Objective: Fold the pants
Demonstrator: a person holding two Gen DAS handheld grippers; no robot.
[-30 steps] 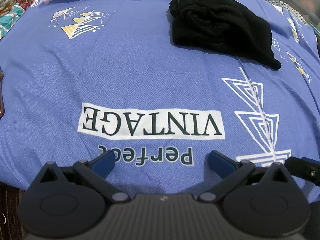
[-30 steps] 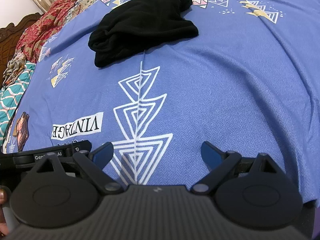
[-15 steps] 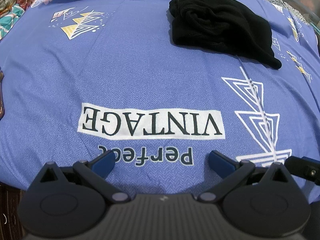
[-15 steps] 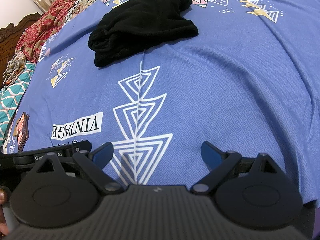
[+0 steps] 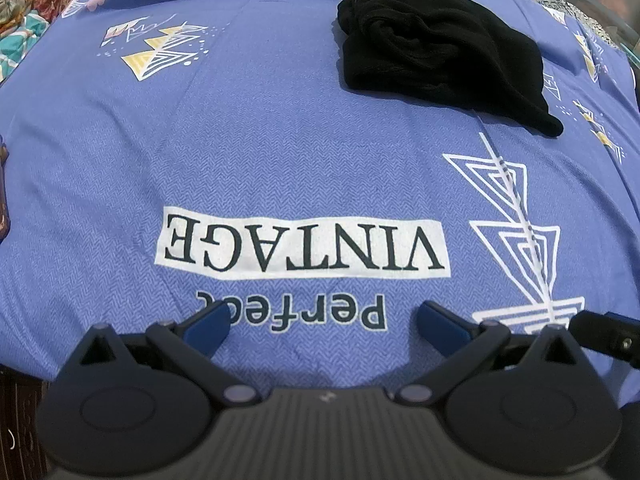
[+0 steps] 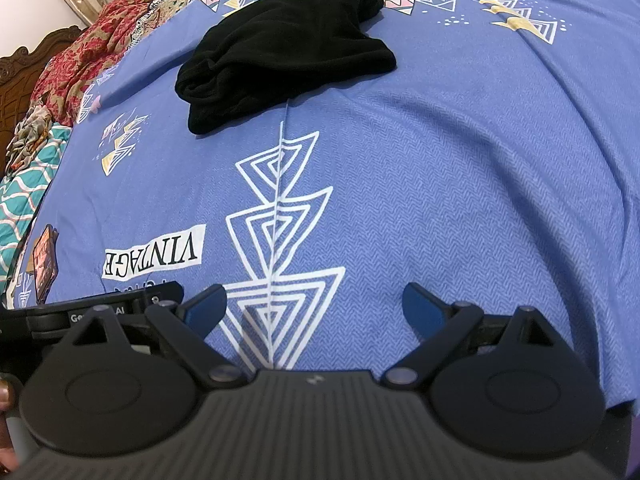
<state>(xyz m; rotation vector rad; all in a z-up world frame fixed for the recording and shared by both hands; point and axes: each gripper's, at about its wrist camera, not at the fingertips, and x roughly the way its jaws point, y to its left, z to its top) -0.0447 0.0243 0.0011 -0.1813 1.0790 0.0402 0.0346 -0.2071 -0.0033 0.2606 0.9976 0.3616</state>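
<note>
- A blue printed bedsheet (image 5: 280, 152) is covering the bed.
- Black pants (image 5: 440, 60) are lying bunched beyond its "VINTAGE" print (image 5: 300, 248).
- The left gripper (image 5: 320, 320) and the right gripper (image 6: 316, 308) are hovering near that print, fingers spread wide, gripping nothing.

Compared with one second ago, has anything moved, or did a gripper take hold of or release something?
Nothing has visibly changed. The black pants lie in the same crumpled heap on the blue bedsheet. The left gripper and the right gripper are both open and empty at the near edge of the bed, far from the pants, as before.
</note>
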